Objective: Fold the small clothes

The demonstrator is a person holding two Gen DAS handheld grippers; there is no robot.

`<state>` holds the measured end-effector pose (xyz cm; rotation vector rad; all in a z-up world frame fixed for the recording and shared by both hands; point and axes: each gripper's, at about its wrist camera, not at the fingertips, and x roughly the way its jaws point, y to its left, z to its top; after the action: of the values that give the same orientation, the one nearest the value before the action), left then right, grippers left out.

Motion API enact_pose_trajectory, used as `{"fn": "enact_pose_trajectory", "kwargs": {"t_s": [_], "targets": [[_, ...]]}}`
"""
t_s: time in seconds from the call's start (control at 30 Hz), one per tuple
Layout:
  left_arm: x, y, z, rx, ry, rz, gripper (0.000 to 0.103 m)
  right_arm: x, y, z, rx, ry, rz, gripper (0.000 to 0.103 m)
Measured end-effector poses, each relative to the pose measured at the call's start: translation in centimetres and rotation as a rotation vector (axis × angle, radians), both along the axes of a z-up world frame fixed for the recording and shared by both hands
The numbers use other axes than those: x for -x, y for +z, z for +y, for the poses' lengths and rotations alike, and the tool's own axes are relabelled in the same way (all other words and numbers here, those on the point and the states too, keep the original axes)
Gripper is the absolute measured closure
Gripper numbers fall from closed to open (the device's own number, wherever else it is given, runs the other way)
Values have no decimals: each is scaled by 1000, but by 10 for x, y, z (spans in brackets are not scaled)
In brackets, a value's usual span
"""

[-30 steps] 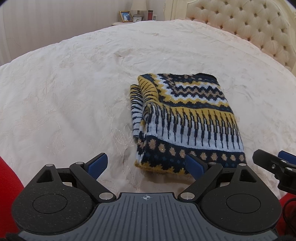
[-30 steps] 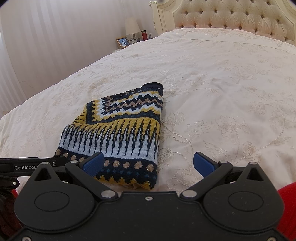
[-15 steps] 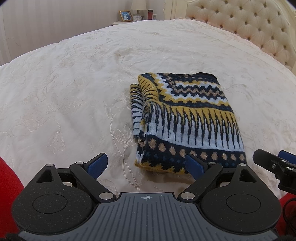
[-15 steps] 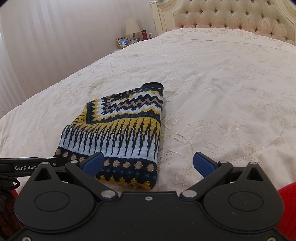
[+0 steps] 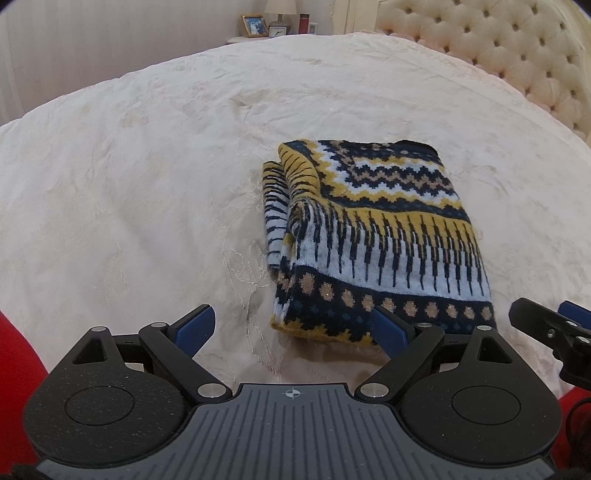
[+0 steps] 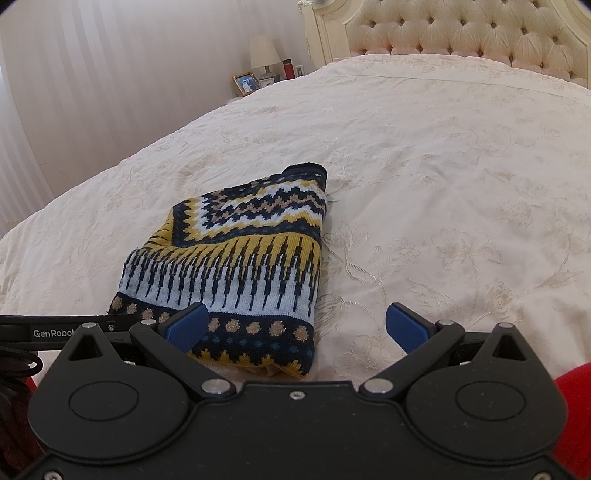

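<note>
A small knitted sweater in navy, yellow, pale blue and tan lies folded into a compact rectangle on the cream bedspread. In the right wrist view the sweater sits left of centre. My left gripper hovers open just short of the sweater's near hem, its blue pads wide apart and empty. My right gripper is open too, with nothing between its pads; its left pad overlaps the sweater's near edge in the picture. The right gripper's tip shows at the right edge of the left wrist view.
A tufted cream headboard rises at the far end of the bed. A nightstand with a lamp, a photo frame and a red bottle stands beyond the bed's left side. Red sleeves show at the lower corners.
</note>
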<state>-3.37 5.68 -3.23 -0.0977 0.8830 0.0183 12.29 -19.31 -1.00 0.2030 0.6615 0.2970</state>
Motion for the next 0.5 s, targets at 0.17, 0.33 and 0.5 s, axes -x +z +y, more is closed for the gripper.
{"fn": "enact_pose_trajectory", "kwargs": {"t_s": [0.17, 0.33, 0.5], "targets": [[1, 0, 0, -8, 5, -1, 12, 0, 0, 0, 0, 0, -1, 1], [0, 0, -1, -15, -8, -3, 12, 0, -1, 1, 1, 0, -1, 1], [0, 0, -3, -23, -15, -8, 12, 0, 0, 1, 1, 0, 0, 1]]}}
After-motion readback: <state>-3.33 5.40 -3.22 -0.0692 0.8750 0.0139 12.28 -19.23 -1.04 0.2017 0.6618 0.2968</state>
